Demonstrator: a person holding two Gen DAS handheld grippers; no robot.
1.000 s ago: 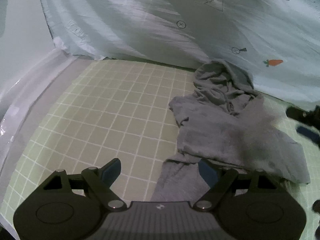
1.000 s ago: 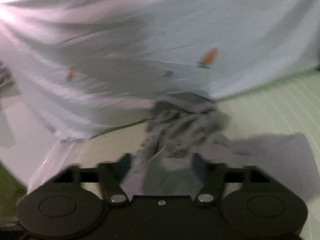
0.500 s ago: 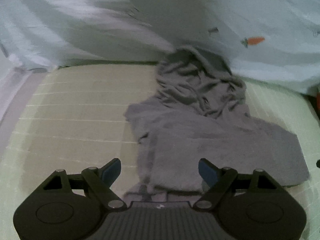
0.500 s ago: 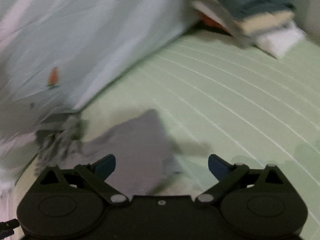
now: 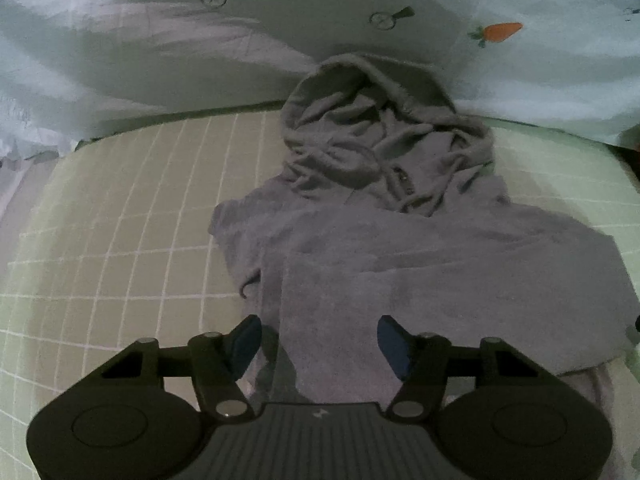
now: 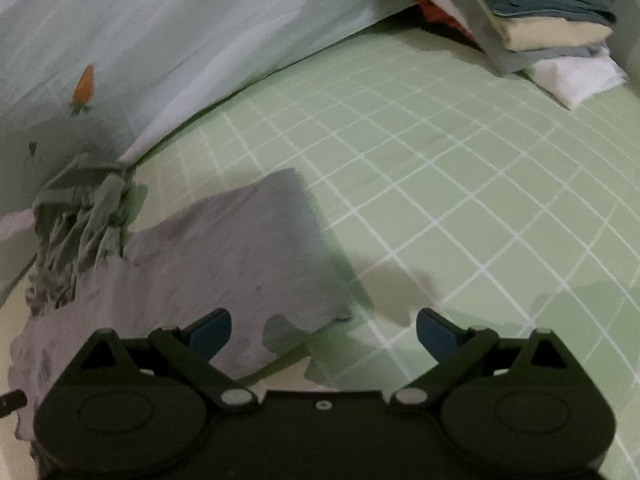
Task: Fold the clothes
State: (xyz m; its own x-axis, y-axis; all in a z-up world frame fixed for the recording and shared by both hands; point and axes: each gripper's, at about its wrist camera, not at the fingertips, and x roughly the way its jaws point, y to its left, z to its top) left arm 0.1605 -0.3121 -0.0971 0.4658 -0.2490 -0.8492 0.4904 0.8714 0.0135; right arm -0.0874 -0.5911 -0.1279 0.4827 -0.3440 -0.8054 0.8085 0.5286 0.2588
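A grey hooded garment (image 5: 420, 248) lies crumpled on the green checked bed sheet (image 5: 120, 248), its hood (image 5: 360, 120) bunched against the pale quilt at the back. My left gripper (image 5: 318, 340) hovers over the garment's near edge; its jaws are closing, the cloth lies below them and the blue pads do not press on it. In the right wrist view the same garment (image 6: 224, 252) spreads at the lower left. My right gripper (image 6: 324, 332) stands open wide over the garment's right corner and the bare sheet.
A pale quilt with carrot prints (image 5: 540, 64) is heaped along the back of the bed. A stack of folded clothes (image 6: 532, 28) sits at the far right corner. The green checked sheet (image 6: 460, 184) stretches right of the garment.
Both grippers have dropped closer to the bed. The left one has swung from the bare sheet to the garment and narrowed. The right one has turned to the garment's right corner and widened.
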